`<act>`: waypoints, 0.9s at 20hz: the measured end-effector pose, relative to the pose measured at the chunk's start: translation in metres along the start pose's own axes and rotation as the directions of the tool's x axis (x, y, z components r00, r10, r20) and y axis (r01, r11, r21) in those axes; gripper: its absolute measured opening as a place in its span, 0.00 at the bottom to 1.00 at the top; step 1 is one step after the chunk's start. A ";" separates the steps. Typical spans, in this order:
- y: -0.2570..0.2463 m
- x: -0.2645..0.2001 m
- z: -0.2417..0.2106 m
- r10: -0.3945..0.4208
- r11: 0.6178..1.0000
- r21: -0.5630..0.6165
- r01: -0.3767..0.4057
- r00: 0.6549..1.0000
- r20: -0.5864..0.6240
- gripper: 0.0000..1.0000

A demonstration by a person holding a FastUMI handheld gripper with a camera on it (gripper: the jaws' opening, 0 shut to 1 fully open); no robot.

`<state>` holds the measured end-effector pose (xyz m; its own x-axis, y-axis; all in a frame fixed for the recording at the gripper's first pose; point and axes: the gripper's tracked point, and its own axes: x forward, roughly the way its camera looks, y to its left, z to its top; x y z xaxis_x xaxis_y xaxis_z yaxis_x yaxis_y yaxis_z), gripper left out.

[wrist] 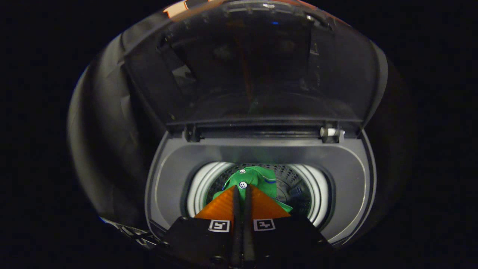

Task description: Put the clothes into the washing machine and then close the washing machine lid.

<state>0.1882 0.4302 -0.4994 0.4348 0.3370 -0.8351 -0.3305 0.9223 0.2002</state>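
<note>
Half the job looks done: the tool (242,190), fingers pressed together on a green shirt (257,181), holds it over the drum (298,186) of the washing machine (347,168), not yet released, and the lid (254,67) stands open.

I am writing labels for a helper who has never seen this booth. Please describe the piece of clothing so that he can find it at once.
Start at the washing machine, whose transparent lid stands raised behind its round opening. Inside is the perforated drum. The garment hangs over the drum at the tips of the gripper, whose fingers are pressed together on it. It is bright green cloth with white buttons and a blue stripe.
</note>
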 end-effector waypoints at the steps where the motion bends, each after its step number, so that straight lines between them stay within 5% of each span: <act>1: 0.001 0.006 -0.005 -0.001 1.000 0.001 0.001 1.000 -0.016 0.10; 11: -0.004 0.018 -0.007 -0.046 0.999 0.026 0.047 0.999 -0.017 0.16; 14: -0.003 0.017 -0.007 -0.048 0.998 0.043 0.049 0.999 -0.026 0.48; 17: -0.004 -0.002 -0.004 -0.049 0.998 0.043 0.049 0.999 -0.001 1.00; 18: -0.002 -0.004 -0.001 -0.046 0.998 0.045 0.046 0.999 0.007 0.99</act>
<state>0.1860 0.4265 -0.4974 0.4558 0.2953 -0.8397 -0.2721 0.9444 0.1844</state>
